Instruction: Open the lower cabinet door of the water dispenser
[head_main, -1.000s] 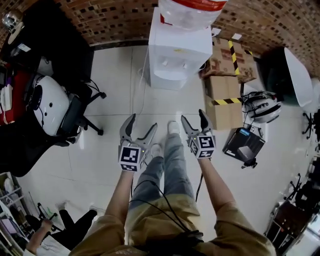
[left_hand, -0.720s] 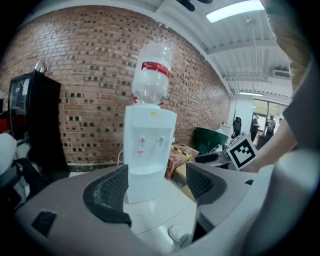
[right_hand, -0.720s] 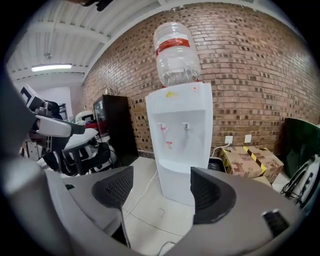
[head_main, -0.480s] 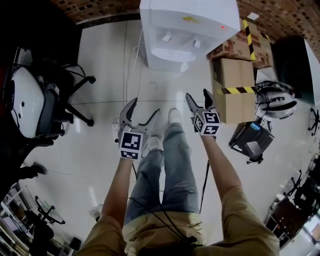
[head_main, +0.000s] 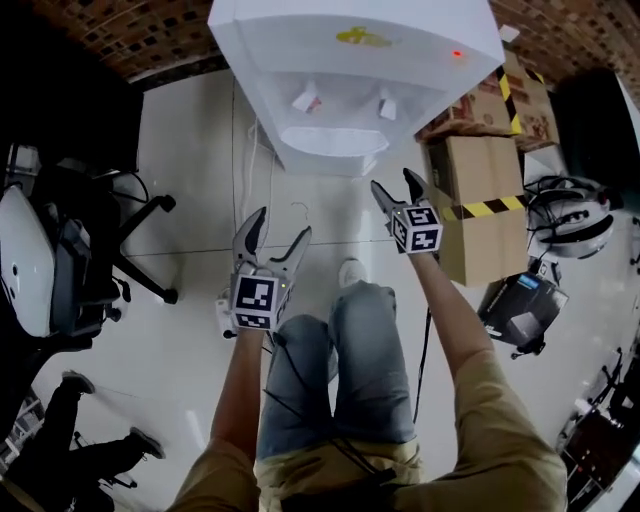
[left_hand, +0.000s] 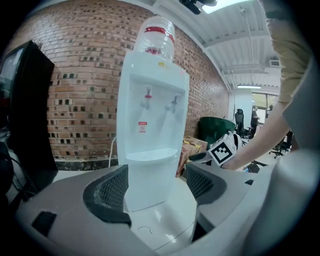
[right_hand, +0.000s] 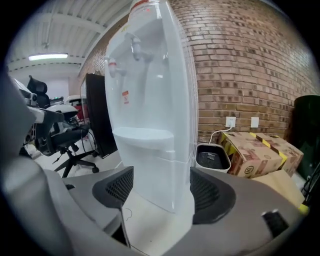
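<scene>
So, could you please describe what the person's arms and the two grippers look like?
Both the left gripper and the right gripper are grey, with two curved, tapering jaws lined with dark meshed pads. Each carries a white cube printed with black square markers. The person wears khaki short sleeves, and a thin black cable runs beside the right forearm.

The water dispenser (head_main: 350, 60) was smooth white plastic, the floor (head_main: 190, 150) glossy tile; at three o'clock, matt cardboard boxes (head_main: 475, 165).
</scene>
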